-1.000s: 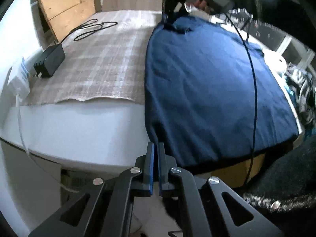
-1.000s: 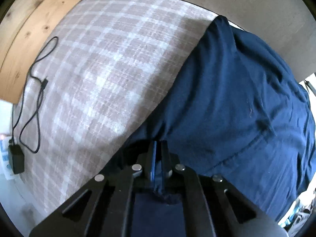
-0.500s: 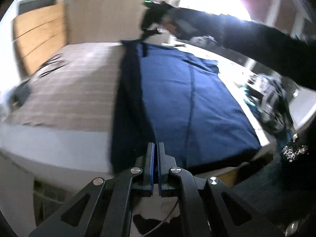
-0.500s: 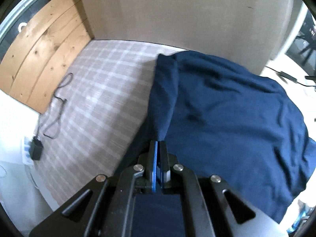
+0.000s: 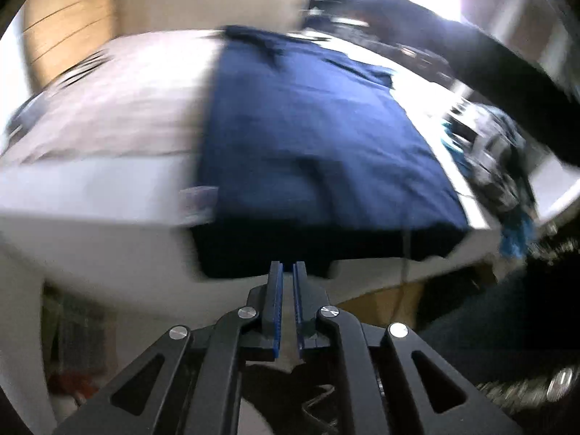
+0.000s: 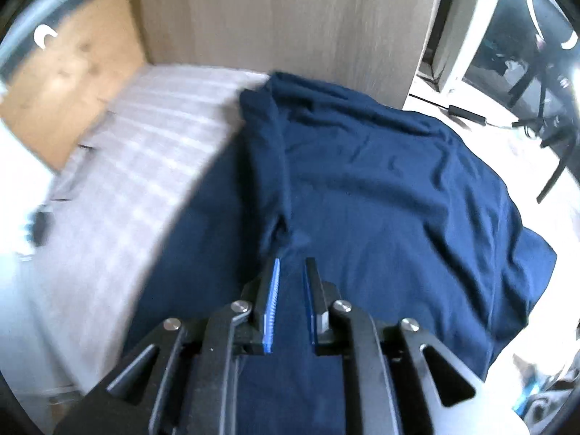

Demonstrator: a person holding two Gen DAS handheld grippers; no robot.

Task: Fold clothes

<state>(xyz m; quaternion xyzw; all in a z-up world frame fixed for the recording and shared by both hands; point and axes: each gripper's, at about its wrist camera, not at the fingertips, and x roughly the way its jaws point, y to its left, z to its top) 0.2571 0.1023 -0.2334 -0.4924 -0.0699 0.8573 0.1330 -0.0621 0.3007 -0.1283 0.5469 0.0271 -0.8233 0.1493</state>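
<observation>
A dark blue garment (image 5: 311,137) lies spread on the bed, its left side folded over onto itself, its near edge hanging over the mattress front. My left gripper (image 5: 286,268) is just below that hanging edge, jaws slightly apart with nothing between them. In the right wrist view the garment (image 6: 380,195) shows a lengthwise fold ridge. My right gripper (image 6: 291,264) hovers over the garment near that ridge, jaws parted a little and empty. Both views are motion-blurred.
A plaid sheet (image 6: 145,152) covers the bed left of the garment. A wooden headboard (image 6: 69,83) and a beige wall panel (image 6: 290,18) stand behind. A charger with cable (image 6: 40,224) lies at the sheet's left edge. A clothes pile (image 5: 500,166) sits at right.
Both grippers were shut on the garment's left edge and carried it over to the right. Now both jaws have parted, the cloth has dropped onto the garment, and the grippers have drawn back.
</observation>
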